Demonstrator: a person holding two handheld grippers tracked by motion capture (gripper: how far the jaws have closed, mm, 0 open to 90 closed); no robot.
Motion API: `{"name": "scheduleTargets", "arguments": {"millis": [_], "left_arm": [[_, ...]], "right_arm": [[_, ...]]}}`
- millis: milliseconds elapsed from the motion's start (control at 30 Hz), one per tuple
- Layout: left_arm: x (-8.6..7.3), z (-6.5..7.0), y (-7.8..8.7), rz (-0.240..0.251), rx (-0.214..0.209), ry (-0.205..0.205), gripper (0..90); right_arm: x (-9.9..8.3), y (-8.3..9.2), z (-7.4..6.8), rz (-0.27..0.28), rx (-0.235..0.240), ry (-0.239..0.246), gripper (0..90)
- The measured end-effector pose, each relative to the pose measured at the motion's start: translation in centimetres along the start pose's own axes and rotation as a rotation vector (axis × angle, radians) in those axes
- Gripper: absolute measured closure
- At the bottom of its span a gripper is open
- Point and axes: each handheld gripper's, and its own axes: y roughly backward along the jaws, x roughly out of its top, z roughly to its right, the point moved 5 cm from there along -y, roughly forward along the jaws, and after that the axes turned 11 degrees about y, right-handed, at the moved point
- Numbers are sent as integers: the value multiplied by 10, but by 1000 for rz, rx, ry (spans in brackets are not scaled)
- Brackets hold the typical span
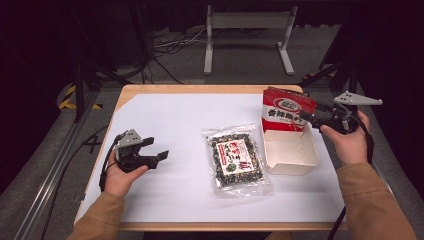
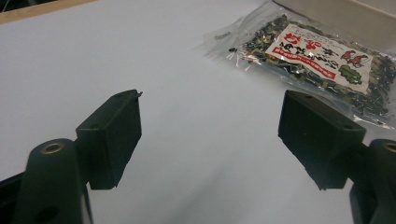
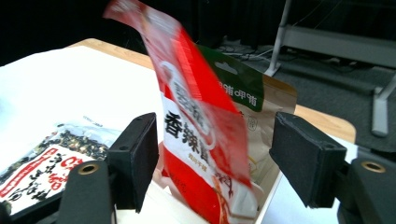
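**Red snack bag stands in the white box, right jaws spread around it**

Red and white, the snack bag (image 1: 286, 112) stands upright at the far end of the white box (image 1: 295, 160), which sits on the right part of the paper-covered table (image 1: 165, 120). In the right gripper view the bag (image 3: 201, 140) rises between the two black pads, blurred near its top, with a gap showing on each side of it; behind it a brown pouch with a green label (image 3: 243, 93) also stands in the box. The right gripper (image 1: 306, 117), held in the person's right hand (image 1: 350, 142) at the right edge of the table, has released: its jaws stand wide and press on nothing.

Just left of the box a clear packet of dark dried bits (image 1: 236, 159) lies flat on the paper, its red and white label facing up. The same packet (image 2: 322, 60) shows at the far right in the left gripper view.

The left gripper (image 1: 159, 157) rests low over the paper on the near left, well apart from the packet, in the person's left hand (image 1: 120, 175). Its jaws are spread, with bare paper between them.
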Motion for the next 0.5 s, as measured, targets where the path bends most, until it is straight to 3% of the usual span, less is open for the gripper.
{"name": "scheduleTargets", "arguments": {"millis": [133,500], "left_arm": [[2,3,-1,1,-5,-8,219],[9,12,-4,-8,-31,4,205]], "right_arm": [[4,17,-9,4,-33,18,325],[-6,43,-49,94,28,47,324]]}}
